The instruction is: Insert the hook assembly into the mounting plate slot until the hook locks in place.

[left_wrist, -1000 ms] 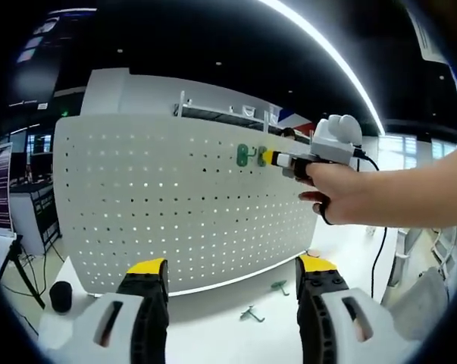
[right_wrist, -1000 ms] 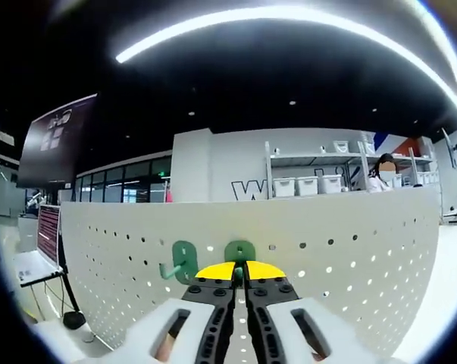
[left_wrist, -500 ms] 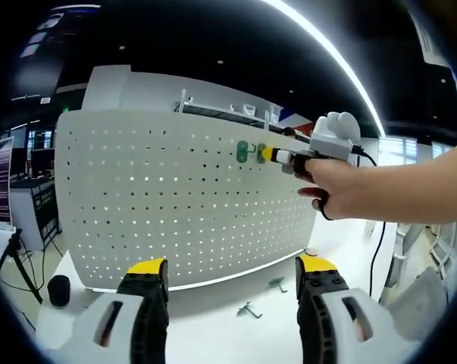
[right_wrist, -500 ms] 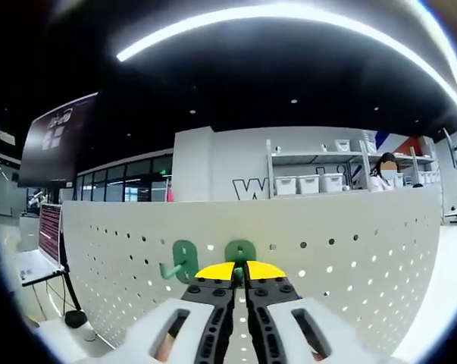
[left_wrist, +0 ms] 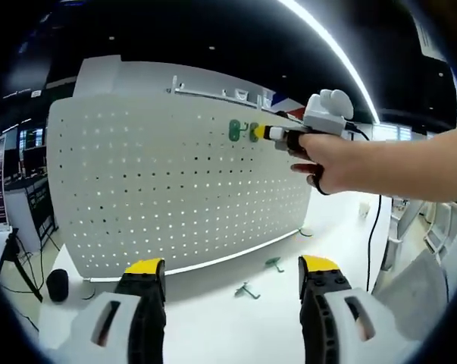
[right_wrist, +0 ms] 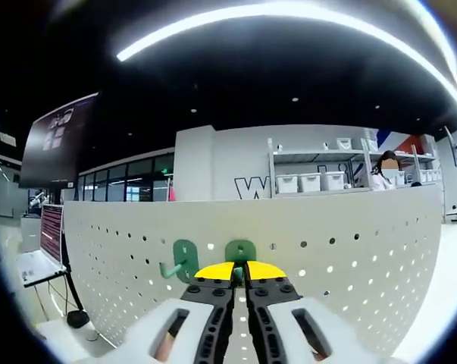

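Unmoved right tool [right_wrist: 239,271], green plastic hook [right_wrist: 240,252]

A bright ceiling light strip [left_wrist: 334,53] glared against the dark ceiling. The white pegboard [right_wrist: 349,250] was evenly lit. Fisheye distortion bent straight edges.

Upper right, a shelf [right_wrist: 319,171] holds white bins [right_wrist: 310,183]; a dark screen [right_wrist: 57,140] hangs upper left.

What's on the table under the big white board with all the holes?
On the table below the pegboard, two loose green hooks lie in front. What's behind the board is covered.
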`<state>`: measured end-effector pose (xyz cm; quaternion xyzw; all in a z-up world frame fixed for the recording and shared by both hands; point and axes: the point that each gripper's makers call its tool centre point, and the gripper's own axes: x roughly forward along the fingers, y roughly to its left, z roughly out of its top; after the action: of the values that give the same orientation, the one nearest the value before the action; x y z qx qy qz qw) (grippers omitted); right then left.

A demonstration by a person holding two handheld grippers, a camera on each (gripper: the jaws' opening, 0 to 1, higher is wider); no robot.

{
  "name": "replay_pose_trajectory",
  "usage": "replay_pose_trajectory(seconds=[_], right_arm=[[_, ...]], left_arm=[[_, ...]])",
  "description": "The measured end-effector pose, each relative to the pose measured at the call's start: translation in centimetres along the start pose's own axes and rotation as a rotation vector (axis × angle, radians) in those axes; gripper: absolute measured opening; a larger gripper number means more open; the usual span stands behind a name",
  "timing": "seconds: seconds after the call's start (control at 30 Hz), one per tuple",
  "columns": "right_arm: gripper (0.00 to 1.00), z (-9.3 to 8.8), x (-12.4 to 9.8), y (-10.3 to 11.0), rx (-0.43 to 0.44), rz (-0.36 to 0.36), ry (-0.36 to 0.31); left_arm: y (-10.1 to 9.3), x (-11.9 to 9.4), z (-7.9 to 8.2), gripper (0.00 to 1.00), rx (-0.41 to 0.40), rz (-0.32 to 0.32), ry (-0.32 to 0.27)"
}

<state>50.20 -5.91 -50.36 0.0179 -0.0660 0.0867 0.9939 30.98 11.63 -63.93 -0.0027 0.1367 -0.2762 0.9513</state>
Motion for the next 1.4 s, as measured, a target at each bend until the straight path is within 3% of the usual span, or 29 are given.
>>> replay_pose_trajectory(seconds=[0.47,0.97,1.13,1.3,1.4], right_arm=[[0.03,0.0,0.1,-0.1,-0.013,0.0,0.009],[0.03,0.0,0.1,0.0,-0.02,0.001,0.011],[0.07,-0.3,-0.1,0.2,-0.003,0.019,0.021],[0.21,-1.0,-0.5,0.3,0.053,0.039,0.04],[0.28,-1.9,-0.9,0.1,0.045,0.045,0.078]], left_arm=[[0.1,-1.0,-3.2,0.74,0.011,-0.024,0.087],[-0.1,-0.9,-3.4,0.74,0.001,-0.031,0.09],[-0.1,-0.9,-3.4,0.74,-0.002,-0.033,0.089],[-0.2,-0.8,-3.5,0.74,0.003,-0.037,0.097],[-0.3,-0.7,-3.5,0.74,0.003,-0.039,0.098]])
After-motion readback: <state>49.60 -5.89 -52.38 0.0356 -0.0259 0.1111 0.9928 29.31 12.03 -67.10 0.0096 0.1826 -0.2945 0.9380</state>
